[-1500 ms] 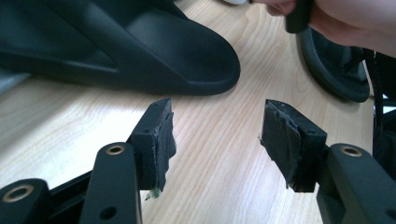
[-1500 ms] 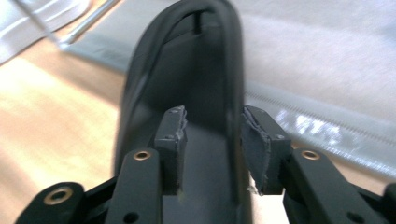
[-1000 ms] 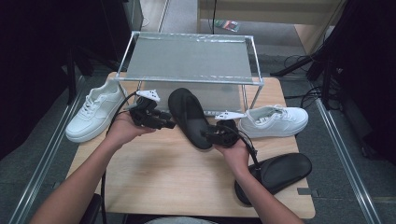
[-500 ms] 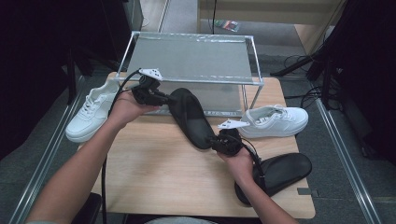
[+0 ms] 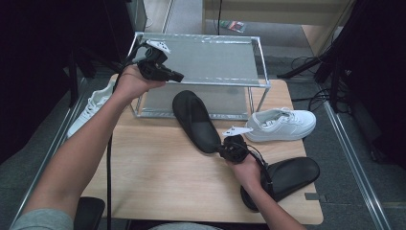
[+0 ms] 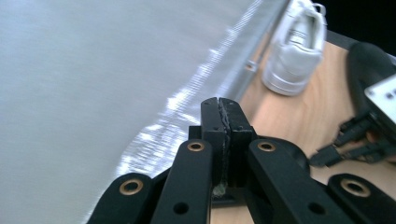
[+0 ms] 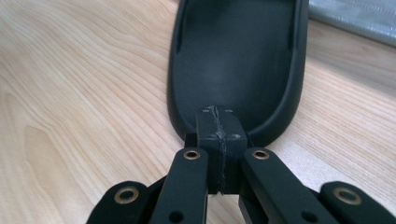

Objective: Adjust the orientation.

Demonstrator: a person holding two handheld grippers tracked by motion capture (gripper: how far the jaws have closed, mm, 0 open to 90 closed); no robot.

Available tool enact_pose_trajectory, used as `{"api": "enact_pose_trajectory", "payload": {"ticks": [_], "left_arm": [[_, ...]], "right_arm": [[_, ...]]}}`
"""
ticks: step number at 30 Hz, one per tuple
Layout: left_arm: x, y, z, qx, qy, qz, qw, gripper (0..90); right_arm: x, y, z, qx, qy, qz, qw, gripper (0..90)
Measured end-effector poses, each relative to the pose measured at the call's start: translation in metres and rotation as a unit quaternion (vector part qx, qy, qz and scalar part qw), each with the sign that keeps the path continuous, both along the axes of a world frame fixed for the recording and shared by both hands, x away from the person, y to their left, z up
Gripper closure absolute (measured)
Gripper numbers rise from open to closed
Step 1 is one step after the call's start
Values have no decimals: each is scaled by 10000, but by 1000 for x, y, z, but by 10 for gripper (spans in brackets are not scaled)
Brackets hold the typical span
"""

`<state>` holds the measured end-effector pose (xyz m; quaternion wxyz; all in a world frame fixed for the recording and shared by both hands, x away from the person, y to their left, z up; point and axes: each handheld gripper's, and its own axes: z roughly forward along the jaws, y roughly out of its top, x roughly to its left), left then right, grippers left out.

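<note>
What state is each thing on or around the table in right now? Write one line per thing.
Left hand-held gripper: shut, empty, raised by the rack.
Right hand-held gripper: shut, at the slipper's heel.
Middle black slipper: flat on the table.
Other black slipper: at the table's edge.
Right white sneaker: upright.
Rack: top shelf bare.

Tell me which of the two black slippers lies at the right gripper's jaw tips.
The black slipper in front of the rack, its heel end at the right gripper. The other black slipper lies at the table's near right corner, partly under that forearm.
</note>
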<state>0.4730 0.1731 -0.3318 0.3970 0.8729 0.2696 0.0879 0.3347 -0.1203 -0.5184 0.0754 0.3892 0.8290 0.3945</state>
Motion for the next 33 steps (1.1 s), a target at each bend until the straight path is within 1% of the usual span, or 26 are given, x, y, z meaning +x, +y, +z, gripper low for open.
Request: {"api": "enact_pose_trajectory", "payload": {"ticks": [2,3,4,8,10,11,12,15,19,22,24,27,32,33], "left_arm": [[8,3,0,-57,-34,88,9999,900],[11,4,-2,-36,-73,92,9999,900],[15,5,-3,7,-72,129,9999,900],[24,7,-9,-8,76,240,9997,900],[26,7,-12,92,73,257,9996,900],[28,7,-15,138,122,273,9995,900],[29,7,-16,214,125,260,9994,900],[30,8,-17,190,136,228,9995,900],[30,10,-20,177,51,115,9998,900],[31,11,-21,96,107,116,9998,900],[32,12,-22,92,87,74,9999,900],[32,11,-22,149,69,100,9998,900],[32,11,-22,153,83,125,9998,900],[31,11,-22,125,99,158,9997,900]], "right_arm": [[2,0,-3,-33,47,8,10000,900],[3,0,-3,48,102,-32,9999,900],[4,0,-3,62,105,-28,9999,900],[5,2,-4,56,71,-22,10000,900],[5,2,-4,33,40,-28,10000,900],[5,3,-4,29,37,-28,10000,900],[5,3,-4,42,41,-29,10000,900],[5,6,-5,86,34,-60,9999,900],[6,10,-6,91,-7,-58,9999,900],[7,13,-6,118,-3,-76,9999,900],[8,15,-7,149,2,-92,9998,900],[9,19,-8,252,10,-139,9996,900],[13,23,-10,359,68,-159,9992,900],[13,24,-10,376,98,-169,9991,900]]}}
